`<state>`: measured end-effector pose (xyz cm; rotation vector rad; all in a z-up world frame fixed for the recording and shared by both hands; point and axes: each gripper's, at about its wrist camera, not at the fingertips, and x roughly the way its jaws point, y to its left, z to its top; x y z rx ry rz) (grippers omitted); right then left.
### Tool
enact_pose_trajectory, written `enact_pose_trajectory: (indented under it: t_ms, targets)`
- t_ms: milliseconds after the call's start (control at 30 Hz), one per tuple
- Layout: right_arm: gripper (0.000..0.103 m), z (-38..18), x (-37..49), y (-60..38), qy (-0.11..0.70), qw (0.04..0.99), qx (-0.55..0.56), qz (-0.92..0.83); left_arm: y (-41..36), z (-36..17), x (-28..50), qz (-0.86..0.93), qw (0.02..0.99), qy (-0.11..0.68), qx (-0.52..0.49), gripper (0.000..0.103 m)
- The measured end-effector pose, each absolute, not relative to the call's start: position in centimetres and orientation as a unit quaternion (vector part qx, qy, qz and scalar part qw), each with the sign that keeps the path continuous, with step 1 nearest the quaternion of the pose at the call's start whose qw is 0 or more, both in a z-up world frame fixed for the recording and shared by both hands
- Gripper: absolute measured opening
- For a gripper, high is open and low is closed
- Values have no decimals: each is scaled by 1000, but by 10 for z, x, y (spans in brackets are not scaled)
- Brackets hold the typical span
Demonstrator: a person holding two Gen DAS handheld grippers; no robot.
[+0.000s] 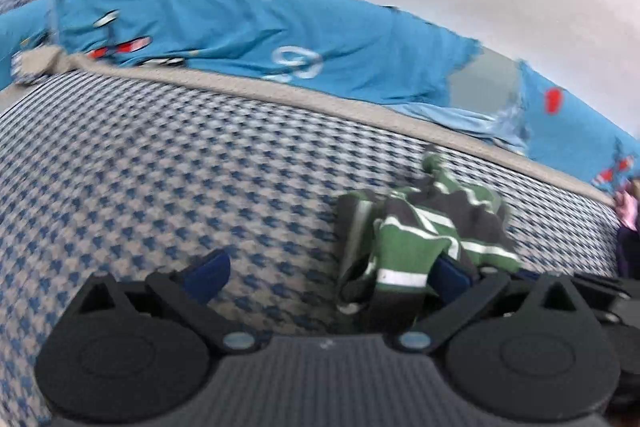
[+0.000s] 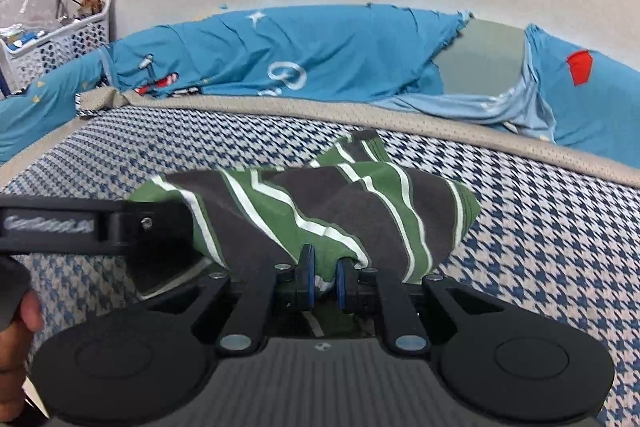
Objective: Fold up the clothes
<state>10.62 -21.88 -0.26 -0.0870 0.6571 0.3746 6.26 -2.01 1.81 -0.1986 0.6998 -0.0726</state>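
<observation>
Green-and-grey striped garment (image 2: 320,203) bunches at twelve o'clock, pinched tight in my right gripper (image 2: 324,281); my left gripper (image 1: 332,273) gapes wide, holding nothing, over the houndstooth cover (image 1: 160,155).

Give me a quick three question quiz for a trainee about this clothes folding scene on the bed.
1. True or false: the right gripper is shut on the green striped garment.
2. How do the left gripper jaws stand: A wide open, B closed?
3. What colour is the sheet bunched along the wall behind the checked mattress cover?

Key: 1 true. 2 A. 3 blue.
</observation>
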Motion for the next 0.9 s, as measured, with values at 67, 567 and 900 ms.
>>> enact_pose_trajectory:
  t_ms: [67,567,900]
  targets:
    - [12,-7,110,-223,333,926,-39,175,-29,18,61,-54,935,341,-85,103]
    - [11,-32,111,-232,379,908,-60,165,-22,25,61,-51,942,309,-125,103]
    - [13,-22,110,-246,397,904,-39,154,-40,-15,84,-42,918,380,-102,103]
